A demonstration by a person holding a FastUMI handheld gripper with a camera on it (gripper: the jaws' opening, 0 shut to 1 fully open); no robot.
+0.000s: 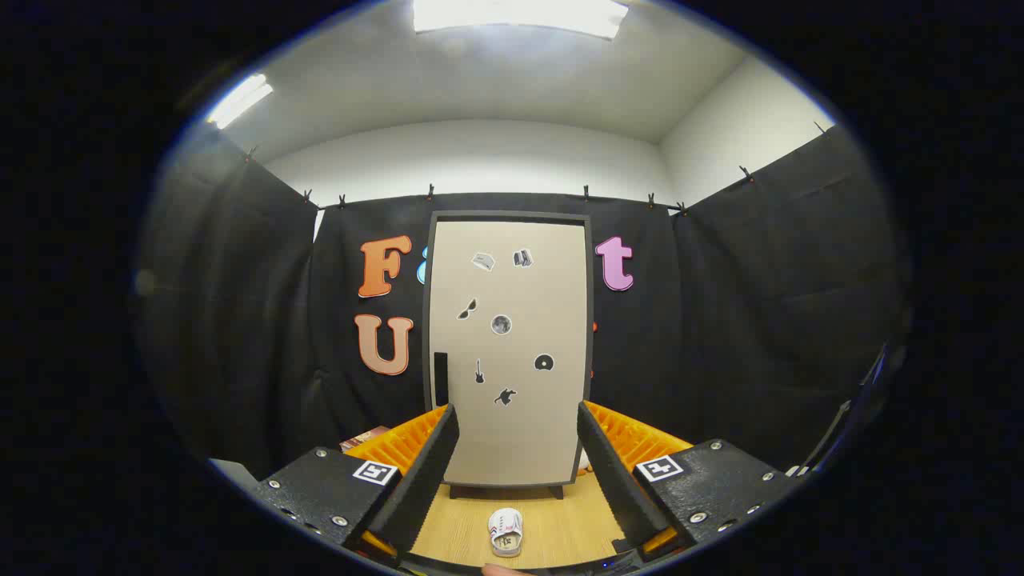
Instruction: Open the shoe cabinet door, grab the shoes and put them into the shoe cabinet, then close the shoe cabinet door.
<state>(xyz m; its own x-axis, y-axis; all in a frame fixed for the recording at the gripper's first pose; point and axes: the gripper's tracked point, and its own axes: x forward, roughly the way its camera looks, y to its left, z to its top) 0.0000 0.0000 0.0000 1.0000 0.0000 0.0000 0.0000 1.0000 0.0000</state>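
A tall shoe cabinet (pixel 512 344) stands upright on the wooden table, straight ahead beyond my fingers. Its beige door is shut, dotted with several small stickers, and has a dark handle (pixel 441 378) low on its left edge. A small white shoe (pixel 506 532) lies on the table between my fingers, close in front of the cabinet's base. My gripper (pixel 516 444) is open, both fingers spread wide with nothing between them, well short of the cabinet.
The wooden table (pixel 560 520) runs from under my fingers to the cabinet's feet. A small reddish-brown object (pixel 364 438) lies on the table left of the cabinet. Black cloth walls close in on the left, back and right.
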